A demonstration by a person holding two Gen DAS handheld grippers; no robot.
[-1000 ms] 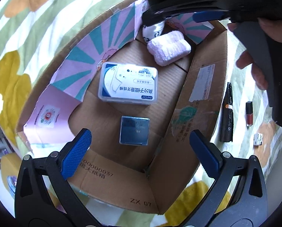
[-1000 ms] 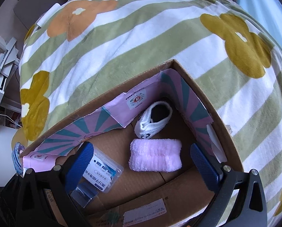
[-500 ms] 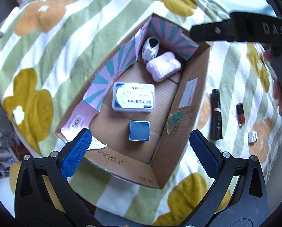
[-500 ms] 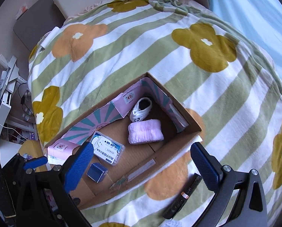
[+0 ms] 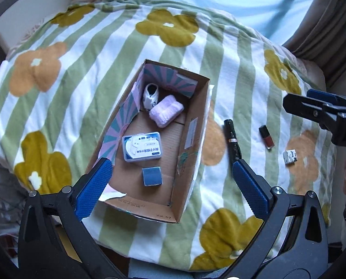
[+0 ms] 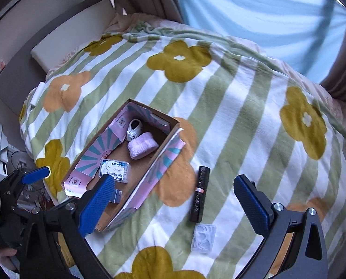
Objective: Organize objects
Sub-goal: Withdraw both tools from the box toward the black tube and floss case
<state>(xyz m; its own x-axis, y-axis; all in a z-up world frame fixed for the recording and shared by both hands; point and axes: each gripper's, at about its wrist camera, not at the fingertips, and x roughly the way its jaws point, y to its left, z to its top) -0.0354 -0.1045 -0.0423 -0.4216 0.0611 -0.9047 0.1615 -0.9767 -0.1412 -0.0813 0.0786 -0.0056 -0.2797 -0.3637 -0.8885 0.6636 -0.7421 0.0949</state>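
While the cardboard box (image 5: 197,125) on the bed already holds four items, both the left gripper (image 5: 173,186) and right gripper (image 6: 175,204) hover spread and empty, so the next move is probably fetching the black tube (image 6: 199,194) lying just beside the box.

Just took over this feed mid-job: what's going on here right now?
A person holds two grippers above a bed; both the left gripper and right gripper are open and empty. The cardboard box holds a small shoe, pink cloth, floss case and blue cube. A black tube, red bottle and small white item lie outside on the blanket.
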